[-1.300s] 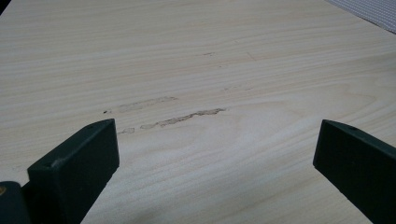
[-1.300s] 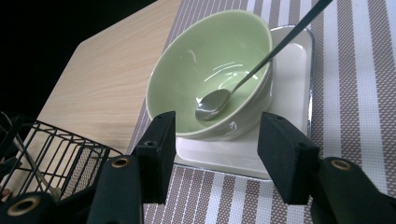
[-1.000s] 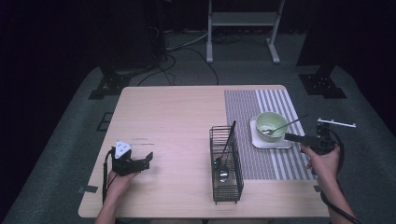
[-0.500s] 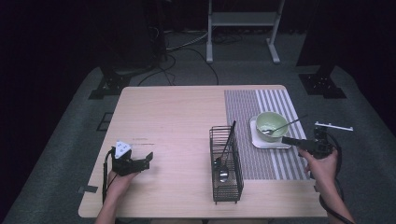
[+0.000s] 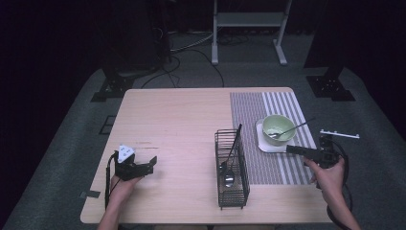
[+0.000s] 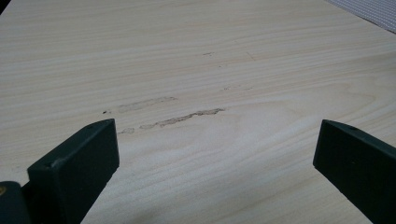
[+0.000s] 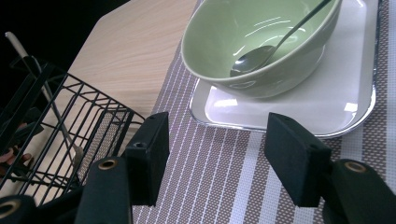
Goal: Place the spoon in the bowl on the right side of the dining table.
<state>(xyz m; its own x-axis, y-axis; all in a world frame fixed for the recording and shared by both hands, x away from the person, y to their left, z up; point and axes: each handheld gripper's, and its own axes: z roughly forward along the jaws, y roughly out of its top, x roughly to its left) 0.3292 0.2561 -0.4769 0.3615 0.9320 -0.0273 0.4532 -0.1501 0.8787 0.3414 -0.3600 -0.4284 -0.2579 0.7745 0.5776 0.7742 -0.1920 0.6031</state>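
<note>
Bowl (image 5: 278, 128) on tray (image 5: 268, 146), wire basket (image 5: 231, 167) beside.

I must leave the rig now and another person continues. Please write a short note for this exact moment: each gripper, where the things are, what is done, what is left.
Left gripper: open, holds nothing, low over bare table at the near left.
Right gripper: open, holds nothing, over the striped mat, pointing at the tray.
Green bowl stands on the tray; one spoon lies in it, handle over the rim.
Wire basket stands mid-table with utensils inside.
Done: some utensils already in the basket.
Left, probably: grasp the spoon in the bowl and move it to the basket.
</note>
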